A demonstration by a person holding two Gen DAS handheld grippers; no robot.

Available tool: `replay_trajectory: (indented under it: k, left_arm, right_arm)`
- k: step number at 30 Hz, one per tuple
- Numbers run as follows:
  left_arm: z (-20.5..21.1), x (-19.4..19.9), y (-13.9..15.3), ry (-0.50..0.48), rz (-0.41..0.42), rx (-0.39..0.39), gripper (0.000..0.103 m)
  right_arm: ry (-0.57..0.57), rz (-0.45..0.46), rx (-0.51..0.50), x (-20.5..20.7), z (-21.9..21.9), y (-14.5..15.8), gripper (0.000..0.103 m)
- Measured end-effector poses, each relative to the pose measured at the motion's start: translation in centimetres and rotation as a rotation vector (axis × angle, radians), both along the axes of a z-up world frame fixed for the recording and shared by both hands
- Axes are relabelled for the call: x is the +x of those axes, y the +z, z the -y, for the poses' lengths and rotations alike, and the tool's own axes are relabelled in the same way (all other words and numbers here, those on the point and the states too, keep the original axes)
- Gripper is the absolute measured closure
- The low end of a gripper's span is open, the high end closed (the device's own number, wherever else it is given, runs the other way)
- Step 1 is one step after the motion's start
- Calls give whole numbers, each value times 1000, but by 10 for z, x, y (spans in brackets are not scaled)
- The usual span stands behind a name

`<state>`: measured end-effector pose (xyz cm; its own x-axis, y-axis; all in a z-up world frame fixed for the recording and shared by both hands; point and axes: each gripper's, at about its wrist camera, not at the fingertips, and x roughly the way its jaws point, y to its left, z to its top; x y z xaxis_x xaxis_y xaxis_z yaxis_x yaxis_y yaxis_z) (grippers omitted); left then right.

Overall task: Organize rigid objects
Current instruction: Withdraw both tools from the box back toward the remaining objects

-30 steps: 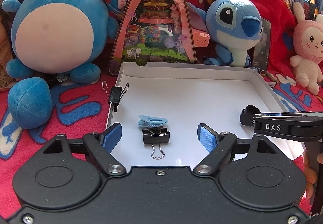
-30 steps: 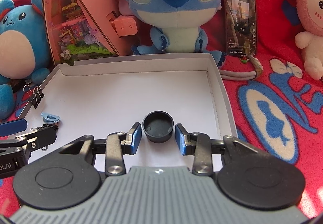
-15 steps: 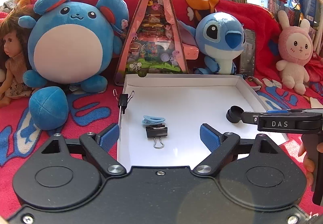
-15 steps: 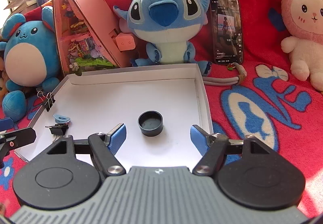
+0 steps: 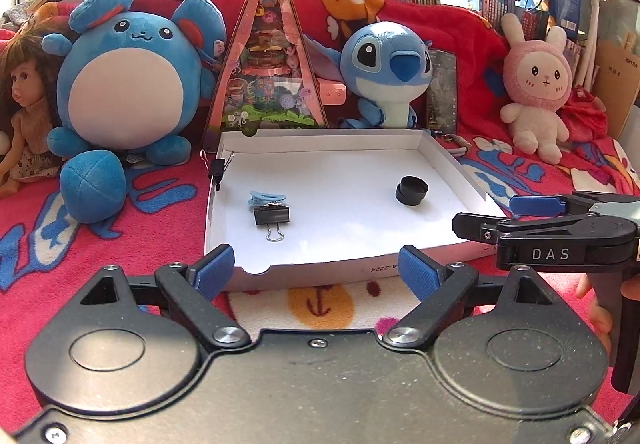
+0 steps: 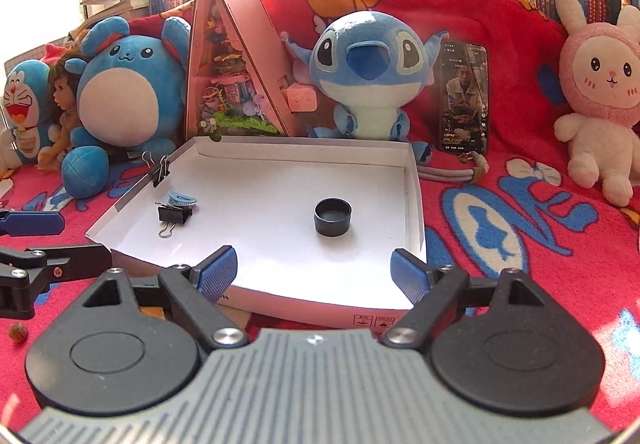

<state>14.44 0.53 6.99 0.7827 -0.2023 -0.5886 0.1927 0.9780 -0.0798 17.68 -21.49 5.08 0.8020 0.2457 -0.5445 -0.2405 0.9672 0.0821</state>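
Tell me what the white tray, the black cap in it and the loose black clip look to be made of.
White tray: apparently matte cardboard, with thin folded walls and printed marks on its front. Black cap: likely molded plastic, smooth with a dull sheen. Loose black clip: probably painted sheet metal, with shiny wire handles.

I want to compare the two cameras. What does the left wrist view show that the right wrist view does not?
Only the left wrist view shows the right hand-held gripper from the side, jaws opening, with nothing between them. Only the right wrist view shows the cat plush at far left and a lit phone screen. Both show the white box holding the black cap, the black binder clip and the blue clip.
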Motion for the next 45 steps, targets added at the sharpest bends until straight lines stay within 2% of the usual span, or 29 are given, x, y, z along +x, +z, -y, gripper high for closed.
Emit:
replay_trajectory:
  k: [10, 21, 45]
  left_arm:
    - [8, -39, -10, -25, 12, 11, 14]
    - [8, -79, -29, 3, 36, 8, 13]
    - [12, -129, -52, -33, 36, 66, 13]
  right_arm:
    - [31, 37, 28, -44, 10, -3, 8]
    - [5, 59, 42, -86, 21, -19, 5]
    - [48, 109, -76, -147, 0, -43, 3]
